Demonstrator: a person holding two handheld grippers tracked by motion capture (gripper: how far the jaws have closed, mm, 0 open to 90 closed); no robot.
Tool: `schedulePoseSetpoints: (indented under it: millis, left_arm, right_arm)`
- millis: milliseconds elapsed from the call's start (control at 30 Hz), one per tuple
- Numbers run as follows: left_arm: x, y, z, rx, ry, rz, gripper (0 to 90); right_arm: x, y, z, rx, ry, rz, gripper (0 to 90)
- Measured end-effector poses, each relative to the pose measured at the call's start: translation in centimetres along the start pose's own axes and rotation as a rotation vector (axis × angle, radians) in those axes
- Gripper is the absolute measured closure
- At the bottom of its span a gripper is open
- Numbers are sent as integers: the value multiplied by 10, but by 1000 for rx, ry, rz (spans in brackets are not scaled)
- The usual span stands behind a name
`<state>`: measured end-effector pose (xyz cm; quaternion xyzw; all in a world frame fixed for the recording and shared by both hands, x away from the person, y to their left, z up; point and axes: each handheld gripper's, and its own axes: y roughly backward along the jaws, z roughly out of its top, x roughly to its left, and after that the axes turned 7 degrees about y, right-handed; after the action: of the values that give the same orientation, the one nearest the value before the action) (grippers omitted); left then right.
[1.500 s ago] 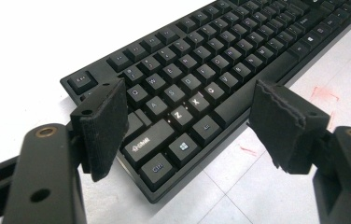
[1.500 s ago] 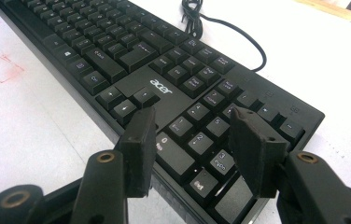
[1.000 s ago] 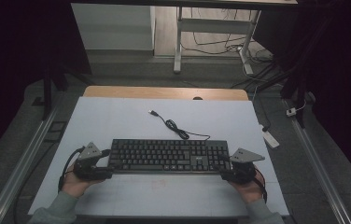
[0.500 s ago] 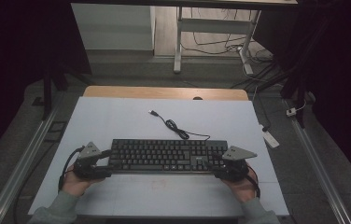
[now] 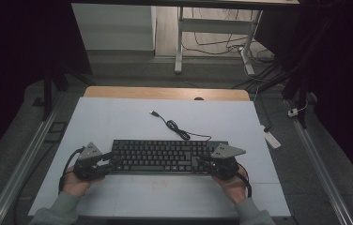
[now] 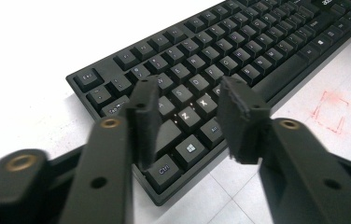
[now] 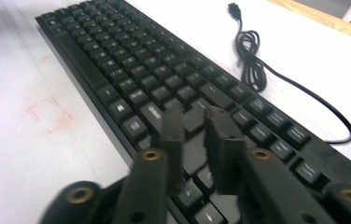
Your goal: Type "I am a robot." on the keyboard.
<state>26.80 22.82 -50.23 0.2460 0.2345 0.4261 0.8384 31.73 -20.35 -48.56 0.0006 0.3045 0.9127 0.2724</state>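
2 hand-held grippers sit at the keyboard (image 5: pixel 165 157), which lies long-ways between them on the table (image 5: pixel 118 122). The left hand-held gripper (image 6: pixel 187 116) and the right hand-held gripper (image 7: pixel 197 128) are both open above its end keys, equally near.

The high view is dim, with the room at left and right almost black and the pale counter (image 5: pixel 118 122) evenly lit, casting soft shadows. In the left tool view the counter's far left glares to pure white. The right tool view is motion-blurred; near parts of both tools are out of focus.
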Motion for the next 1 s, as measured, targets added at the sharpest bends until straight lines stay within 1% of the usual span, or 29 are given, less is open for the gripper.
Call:
schedulePoseSetpoints:
  millis: [67, 133, 267, 300, 333, 567, 800, 833, 900, 1000]
  left_arm:
    - [0, 0, 0, -2, -1, 0, 674]
    - [0, 0, 0, -1, -2, -6, 728]
    - [0, 1, 0, 1, -7, -13, 851]
    - [0, 1, 0, 1, -8, -14, 877]
    - [0, 1, 1, 2, -9, -15, 888]
    - [0, -3, 1, 23, -13, -5, 891]
    - [0, -7, 0, 41, -17, 0, 891]
    - [0, -8, 0, 44, -18, 1, 891]
    - [1, -10, 0, 52, -20, 5, 890]
    - [1, -11, 0, 57, -17, 9, 890]
  right_arm:
    - [1, -2, 4, -8, 3, 12, 860]
    - [2, -5, 7, -13, 5, 19, 894]
    - [5, -12, 14, -17, 10, 32, 896]
    - [6, -15, 16, -21, 15, 34, 896]
    - [6, -16, 17, -13, 18, 33, 896]
    - [11, -28, 23, -17, 23, 53, 895]
    - [13, -37, 27, -9, 28, 62, 895]
    - [13, -38, 28, 1, 32, 61, 895]
    - [14, -41, 29, 4, 34, 65, 894]
    - [15, -47, 31, 7, 30, 72, 894]
